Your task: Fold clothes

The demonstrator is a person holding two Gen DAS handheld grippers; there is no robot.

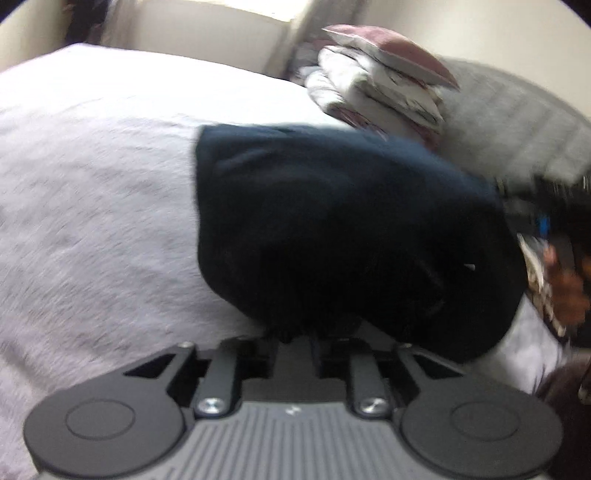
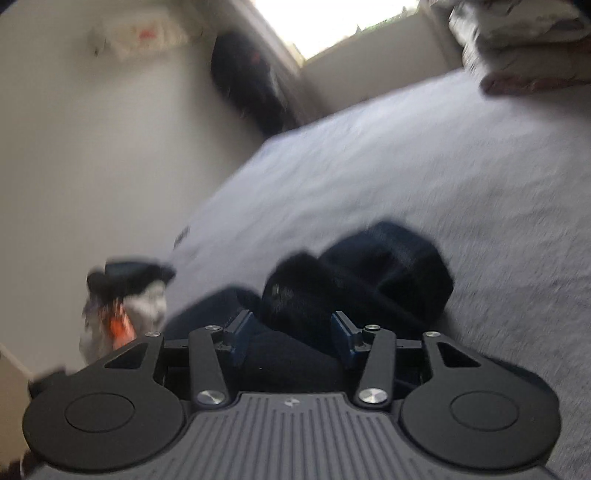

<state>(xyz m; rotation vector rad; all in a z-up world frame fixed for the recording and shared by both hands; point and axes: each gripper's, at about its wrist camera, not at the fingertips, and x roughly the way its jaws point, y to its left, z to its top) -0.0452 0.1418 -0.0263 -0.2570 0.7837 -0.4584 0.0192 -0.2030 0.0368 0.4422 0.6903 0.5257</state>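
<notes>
A dark navy garment (image 1: 332, 229) lies bunched on the pale bed cover (image 1: 92, 206). In the left wrist view my left gripper (image 1: 295, 334) is shut on the garment's near edge; the cloth hides its fingertips. The right gripper's body (image 1: 539, 199) shows blurred at the garment's far right edge. In the right wrist view the garment (image 2: 369, 280) lies folded over in a heap just ahead of my right gripper (image 2: 291, 328). Its blue-padded fingers (image 2: 238, 328) stand apart, and dark cloth lies between and under them. Both views are motion-blurred.
A stack of folded white and maroon bedding (image 1: 384, 74) and a grey pillow (image 1: 517, 122) sit at the bed's far side. A cream wall (image 2: 92, 166), a dark bag (image 2: 251, 77) and a bright window (image 2: 325, 22) lie beyond the bed edge.
</notes>
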